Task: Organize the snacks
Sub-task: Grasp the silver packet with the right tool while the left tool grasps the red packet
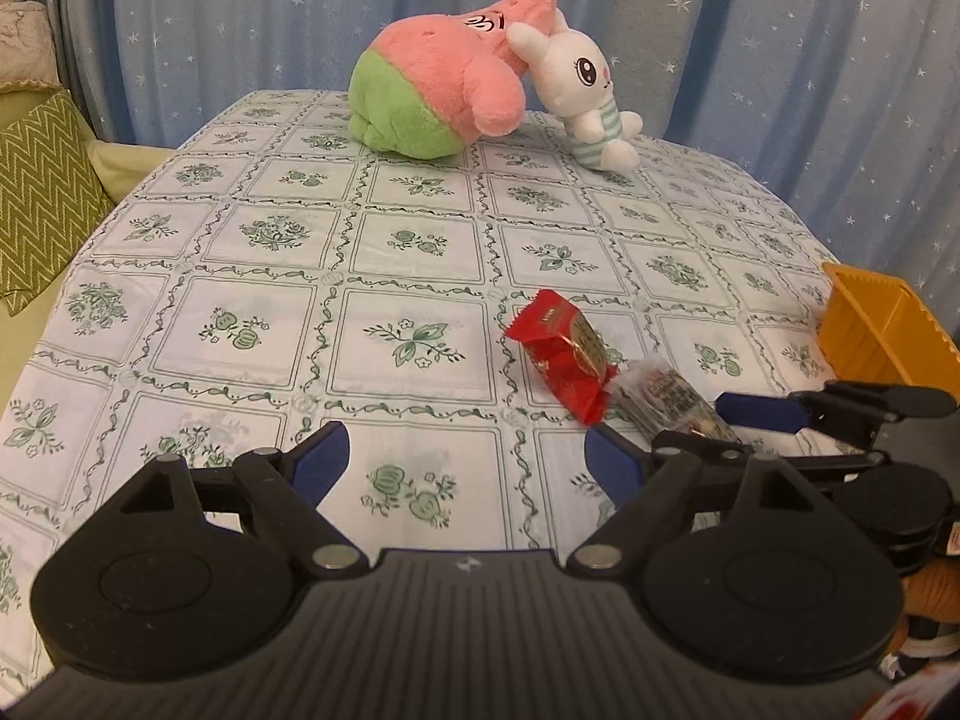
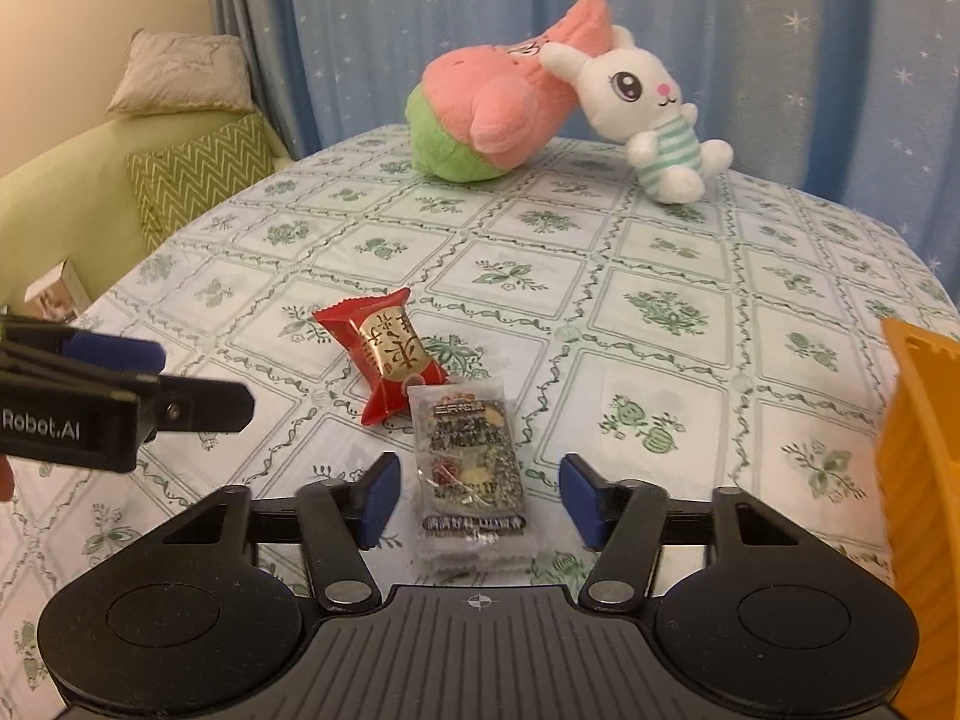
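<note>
Now | right gripper (image 2: 478, 495) jaws spread astride clear snack packet (image 2: 471, 480)

Pink-and-green plush (image 2: 480, 120) lies toppled at the table's far edge, touching a white rabbit plush (image 2: 651, 114). Floral tablecloth (image 1: 270, 300) covers the table. Zigzag green cushion (image 2: 198, 171) on sofa; starred blue curtain (image 1: 240, 18) behind.
</note>
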Motion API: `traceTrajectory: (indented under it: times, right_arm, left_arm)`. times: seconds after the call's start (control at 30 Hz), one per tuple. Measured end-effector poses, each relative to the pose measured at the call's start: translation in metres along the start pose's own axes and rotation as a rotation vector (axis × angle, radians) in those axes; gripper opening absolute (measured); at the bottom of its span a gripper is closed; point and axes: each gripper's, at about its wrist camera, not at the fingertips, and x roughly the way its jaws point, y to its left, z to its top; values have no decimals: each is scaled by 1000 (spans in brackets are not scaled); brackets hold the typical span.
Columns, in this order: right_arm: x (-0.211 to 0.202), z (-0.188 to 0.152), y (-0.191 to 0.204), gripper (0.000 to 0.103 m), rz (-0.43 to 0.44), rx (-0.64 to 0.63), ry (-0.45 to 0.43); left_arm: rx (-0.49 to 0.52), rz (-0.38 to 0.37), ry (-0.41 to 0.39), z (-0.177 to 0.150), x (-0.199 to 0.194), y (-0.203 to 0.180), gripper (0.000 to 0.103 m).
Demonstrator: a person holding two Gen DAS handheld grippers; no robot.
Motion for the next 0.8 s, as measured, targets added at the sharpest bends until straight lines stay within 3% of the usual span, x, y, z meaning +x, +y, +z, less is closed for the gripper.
traceTrajectory:
  times: [0.33,0.57,0.8]
  right_arm:
    - [9,3,2,39,-9,-9,21]
    - [2,6,-15,38,-89,63,3]
    - [0,5,-34,38,-126,133,4]
  left_arm:
    - [20,-22,3,2,12,-4,81]
    - [30,-70,-4,6,25,-14,76]
    - [6,-137,-14,12,45,-21,63]
